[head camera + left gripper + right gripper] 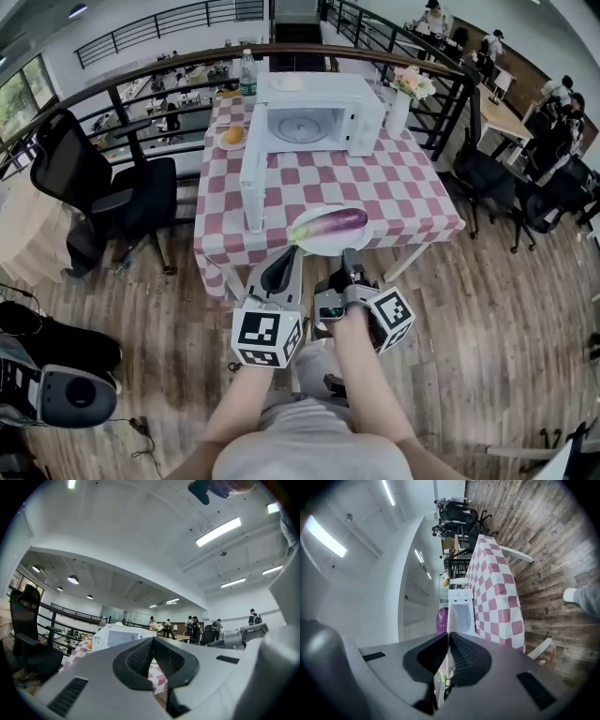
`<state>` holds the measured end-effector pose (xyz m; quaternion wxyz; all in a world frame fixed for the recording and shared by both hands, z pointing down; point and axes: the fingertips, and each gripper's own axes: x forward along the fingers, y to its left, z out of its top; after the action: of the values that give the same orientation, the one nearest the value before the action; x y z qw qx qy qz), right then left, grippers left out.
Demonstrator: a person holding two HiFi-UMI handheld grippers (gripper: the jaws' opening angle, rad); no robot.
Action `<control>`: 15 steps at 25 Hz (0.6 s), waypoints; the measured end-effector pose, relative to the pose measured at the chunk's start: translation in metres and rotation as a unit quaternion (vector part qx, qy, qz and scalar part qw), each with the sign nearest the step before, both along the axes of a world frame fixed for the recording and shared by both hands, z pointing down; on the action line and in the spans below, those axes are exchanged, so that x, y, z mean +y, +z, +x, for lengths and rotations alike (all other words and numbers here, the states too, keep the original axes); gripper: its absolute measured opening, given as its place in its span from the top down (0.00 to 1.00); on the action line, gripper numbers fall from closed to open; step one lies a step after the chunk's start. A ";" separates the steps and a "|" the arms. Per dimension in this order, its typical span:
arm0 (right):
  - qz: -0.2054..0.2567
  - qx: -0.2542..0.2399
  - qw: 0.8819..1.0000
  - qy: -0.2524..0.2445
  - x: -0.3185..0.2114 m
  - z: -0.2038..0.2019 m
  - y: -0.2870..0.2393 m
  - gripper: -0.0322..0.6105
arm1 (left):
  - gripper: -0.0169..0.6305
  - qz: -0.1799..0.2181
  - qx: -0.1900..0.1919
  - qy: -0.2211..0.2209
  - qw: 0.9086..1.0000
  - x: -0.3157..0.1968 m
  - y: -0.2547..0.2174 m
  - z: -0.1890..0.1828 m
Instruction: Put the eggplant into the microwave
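The eggplant lies on a white plate at the near edge of the checkered table, with nothing touching it. Both grippers hang just short of that edge, in front of the person's body. Its long axis runs across the table edge, roughly left to right. The pale green stem end points to the person's left and the glossy purple end to the right, tilted slightly away. The right gripper sits almost straight below the purple body and looks the nearer of the two. The left gripper lines up closer to the stem end. Each gripper's own view shows its two jaws pressed together with nothing held between them. A grasp would probably need the jaws to part first and then close across the narrow width, not along the length. The microwave stands at the far side of the table, well apart from the plate. Its door is swung open toward the person, so the cavity is open to view. In the right gripper view, which is rolled onto its side, only a sliver of purple eggplant shows past the closed jaws. The left gripper view does not show the eggplant at all, because its own jaws block the table's near edge.
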<state>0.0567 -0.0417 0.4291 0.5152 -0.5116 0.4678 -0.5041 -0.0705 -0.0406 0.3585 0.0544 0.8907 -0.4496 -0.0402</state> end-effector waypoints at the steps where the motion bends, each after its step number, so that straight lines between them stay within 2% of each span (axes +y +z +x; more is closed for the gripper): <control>1: 0.000 0.002 1.000 -0.002 -0.008 0.001 0.000 0.90 | 0.97 0.000 0.000 -0.002 1.000 -0.008 0.001 0.001; 15: 0.015 0.006 0.999 -0.037 -0.124 0.028 -0.006 0.90 | 0.97 0.006 0.004 -0.033 0.999 -0.117 -0.002 0.025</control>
<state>0.0850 -0.1658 0.4231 0.5013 -0.4891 0.4971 -0.5122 -0.0458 -0.1571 0.3566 0.0493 0.8756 -0.4781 -0.0481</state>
